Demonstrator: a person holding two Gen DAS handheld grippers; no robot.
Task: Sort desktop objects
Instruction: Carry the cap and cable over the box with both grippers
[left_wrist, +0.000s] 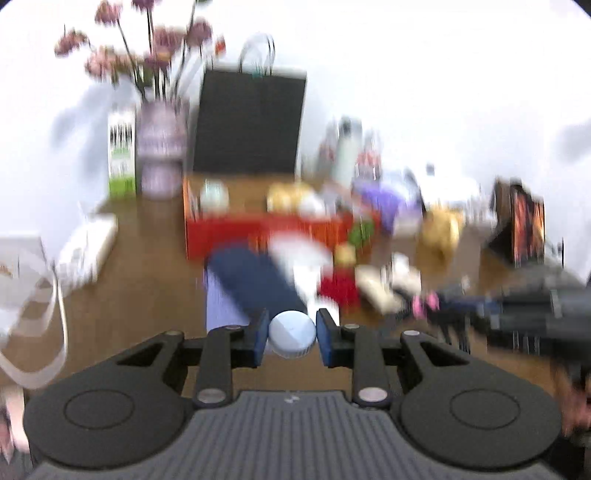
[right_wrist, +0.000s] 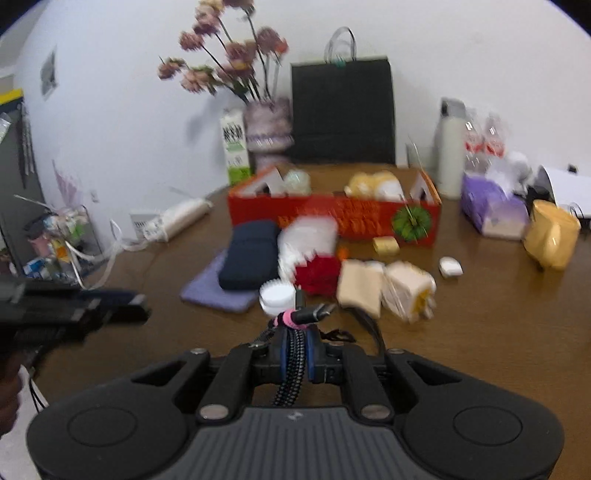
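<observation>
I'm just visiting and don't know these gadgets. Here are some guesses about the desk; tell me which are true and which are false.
1. The left tool has a small white round jar between its fingers. True.
2. The right tool is empty. False: it is shut on a braided cable with a pink band.
3. A black paper bag stands at the back by the wall. True.
4. The red box is closed with a lid. False: it is open at the top, with things inside.
5. The dark blue case lies on a purple cloth. True.
</observation>
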